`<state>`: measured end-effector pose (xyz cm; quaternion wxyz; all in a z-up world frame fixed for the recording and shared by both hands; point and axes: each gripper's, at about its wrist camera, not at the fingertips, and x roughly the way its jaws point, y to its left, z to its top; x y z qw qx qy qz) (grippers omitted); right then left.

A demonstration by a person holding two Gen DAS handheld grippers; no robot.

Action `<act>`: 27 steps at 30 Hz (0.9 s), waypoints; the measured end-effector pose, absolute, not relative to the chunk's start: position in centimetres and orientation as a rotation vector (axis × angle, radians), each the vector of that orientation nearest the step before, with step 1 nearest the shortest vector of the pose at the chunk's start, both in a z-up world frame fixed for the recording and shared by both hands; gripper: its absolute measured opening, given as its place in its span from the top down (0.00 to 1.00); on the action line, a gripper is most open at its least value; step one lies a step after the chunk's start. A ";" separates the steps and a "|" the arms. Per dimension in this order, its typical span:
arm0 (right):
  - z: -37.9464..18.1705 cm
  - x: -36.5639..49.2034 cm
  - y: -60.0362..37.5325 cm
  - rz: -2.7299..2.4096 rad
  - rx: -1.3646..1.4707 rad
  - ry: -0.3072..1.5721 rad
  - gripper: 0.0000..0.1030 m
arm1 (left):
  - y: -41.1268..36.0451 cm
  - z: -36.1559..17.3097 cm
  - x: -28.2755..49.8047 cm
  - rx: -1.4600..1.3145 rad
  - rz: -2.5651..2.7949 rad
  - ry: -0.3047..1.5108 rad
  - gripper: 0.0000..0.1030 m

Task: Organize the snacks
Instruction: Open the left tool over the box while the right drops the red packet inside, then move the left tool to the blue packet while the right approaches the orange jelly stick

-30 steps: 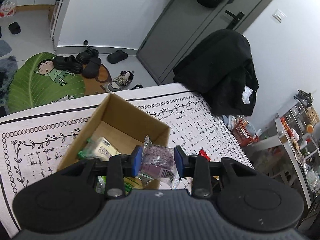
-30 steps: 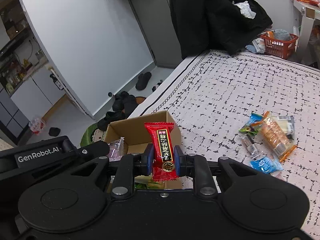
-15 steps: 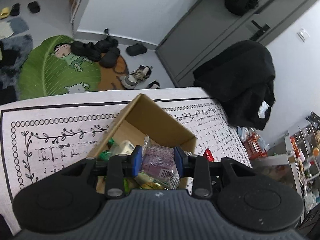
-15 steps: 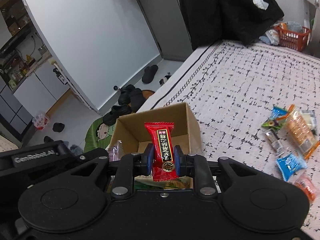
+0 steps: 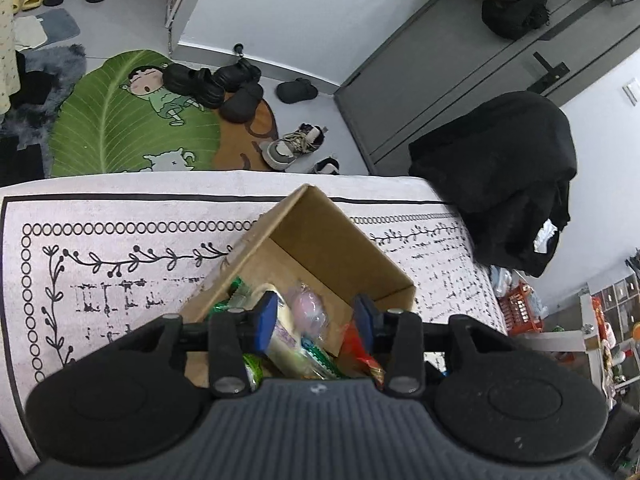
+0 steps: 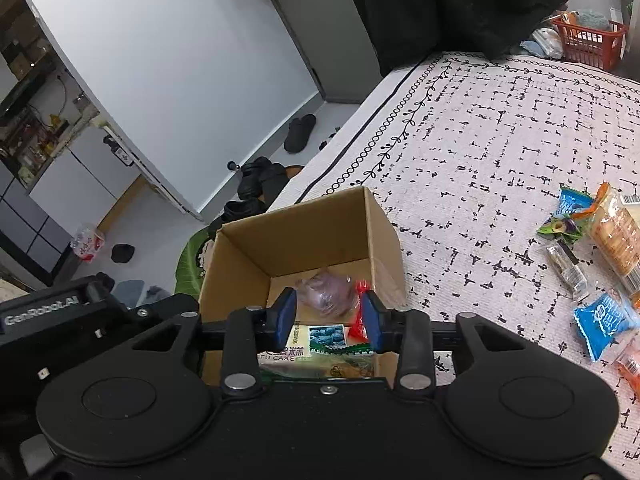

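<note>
Hanging over the snack-filled box [image 6: 304,236], both tools have just opened; loose packets [image 6: 600,320] lie nearby.

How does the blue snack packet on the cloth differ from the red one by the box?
The blue packet lies flat on the patterned cloth, outside the cardboard box; the red packet is inside it, against the right wall. The blue one is in full view; the red one is blurred and partly hidden behind a gripper finger. Both are small sealed wrappers.
</note>
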<state>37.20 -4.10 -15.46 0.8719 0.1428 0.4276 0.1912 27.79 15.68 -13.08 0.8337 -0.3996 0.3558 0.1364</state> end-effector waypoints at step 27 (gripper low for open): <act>-13.5 33.9 -16.5 0.220 0.227 0.841 0.24 | 10.0 -11.7 27.9 -0.626 0.239 0.762 0.07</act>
